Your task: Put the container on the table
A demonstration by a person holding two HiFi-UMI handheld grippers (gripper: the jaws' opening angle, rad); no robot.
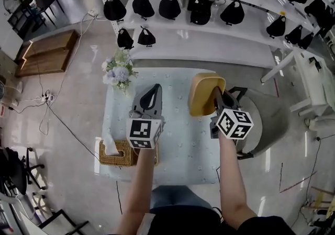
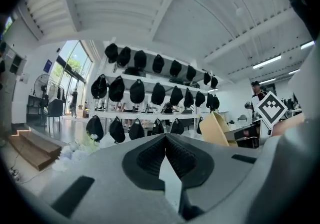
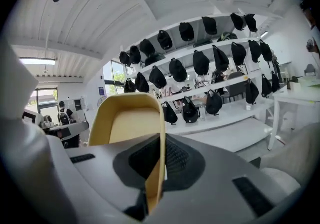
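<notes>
Yellow plastic is what's clamped in the right gripper (image 3: 161, 157). One side wall of the container (image 3: 131, 123) is pinched edge-on between the two dark pads, so that gripper is closed on it. In the head view the container (image 1: 205, 92) is held tilted over the far right part of the surface (image 1: 183, 140), which is covered in a pale blue cloth. Whether it's actually touching the cloth can't be made out.

The left gripper (image 2: 165, 139) is closed with nothing in it, its tips pressed together. In the head view it's held over the middle of the surface, just left of the container. A bunch of flowers (image 1: 119, 71) is seen at the far left corner, and a wicker basket (image 1: 118, 156) at the near left edge. Shelves of black bags (image 1: 170, 4) are seen behind.
</notes>
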